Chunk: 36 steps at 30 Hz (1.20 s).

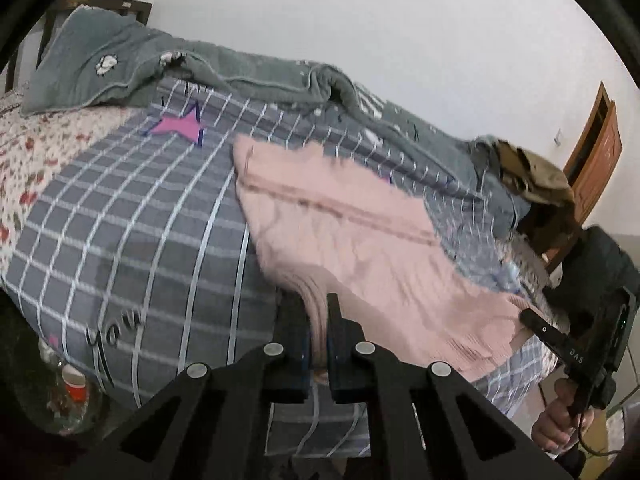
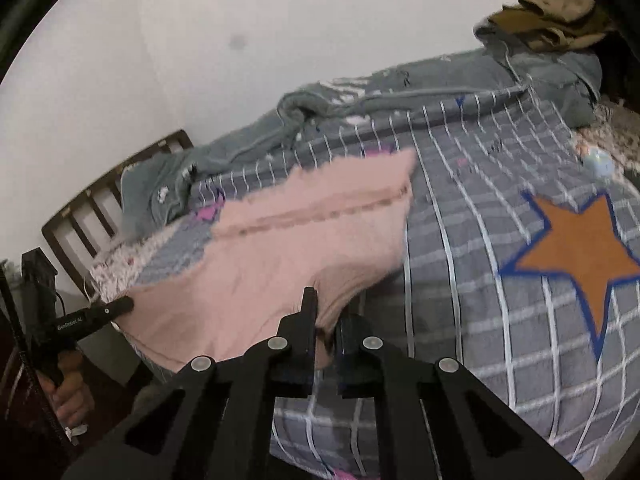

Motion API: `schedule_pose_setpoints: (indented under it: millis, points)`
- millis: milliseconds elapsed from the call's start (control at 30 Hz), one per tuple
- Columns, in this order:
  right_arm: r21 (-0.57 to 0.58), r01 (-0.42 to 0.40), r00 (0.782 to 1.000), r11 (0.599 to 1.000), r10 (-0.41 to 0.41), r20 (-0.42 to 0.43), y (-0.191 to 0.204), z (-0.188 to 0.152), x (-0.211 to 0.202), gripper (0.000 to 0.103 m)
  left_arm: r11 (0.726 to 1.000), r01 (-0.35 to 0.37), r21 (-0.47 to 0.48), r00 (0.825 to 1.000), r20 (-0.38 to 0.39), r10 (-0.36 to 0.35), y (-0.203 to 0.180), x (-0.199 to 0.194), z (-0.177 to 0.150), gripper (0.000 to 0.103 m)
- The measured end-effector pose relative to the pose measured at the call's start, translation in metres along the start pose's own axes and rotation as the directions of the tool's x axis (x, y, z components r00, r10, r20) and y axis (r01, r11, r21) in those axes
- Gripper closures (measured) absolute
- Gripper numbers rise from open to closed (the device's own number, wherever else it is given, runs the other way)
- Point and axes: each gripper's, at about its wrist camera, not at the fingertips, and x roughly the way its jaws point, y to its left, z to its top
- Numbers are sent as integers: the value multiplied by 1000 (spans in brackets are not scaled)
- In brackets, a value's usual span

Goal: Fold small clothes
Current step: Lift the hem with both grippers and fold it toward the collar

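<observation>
A pink knitted garment (image 1: 340, 224) lies stretched across the grey checked bedspread (image 1: 132, 216), its near edge lifted off the bed. My left gripper (image 1: 316, 308) is shut on the garment's near left corner, the ribbed hem pinched between its black fingers. My right gripper (image 2: 329, 304) is shut on the near right corner of the same pink garment (image 2: 288, 240). In the left wrist view the right gripper (image 1: 532, 318) shows at the right, with a hand below it. In the right wrist view the left gripper (image 2: 120, 306) shows at the left edge.
A grey-green fleece blanket (image 1: 120, 60) is bunched along the far side of the bed against the white wall. A brown garment (image 2: 552, 16) lies at the bed's far end. A wooden headboard (image 2: 92, 208), a floral sheet (image 1: 36, 148) and an orange star print (image 2: 580, 248) are in view.
</observation>
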Motion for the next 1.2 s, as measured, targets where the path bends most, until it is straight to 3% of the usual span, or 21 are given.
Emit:
schedule_pose_setpoints:
  millis: [233,500,933,1200]
  points:
    - [65,2,1000,998,-4,19,3,64,17,96,1000,-18,-1,998,53,18,-13,7,62,96]
    - [156,-39,999,987,33,40,-10,130,61,96,998,-51,-21,994,96,53,-12,54,122,96]
    - [245,-59,998,968,63,-6,-45,185,185,96,994,-109,-27,993,32,110,6,172,180,96]
    - [260,-6,995,966,32,-94,-69,212,270,95,990,-126,-65,992,-10,126,25,240,206,95]
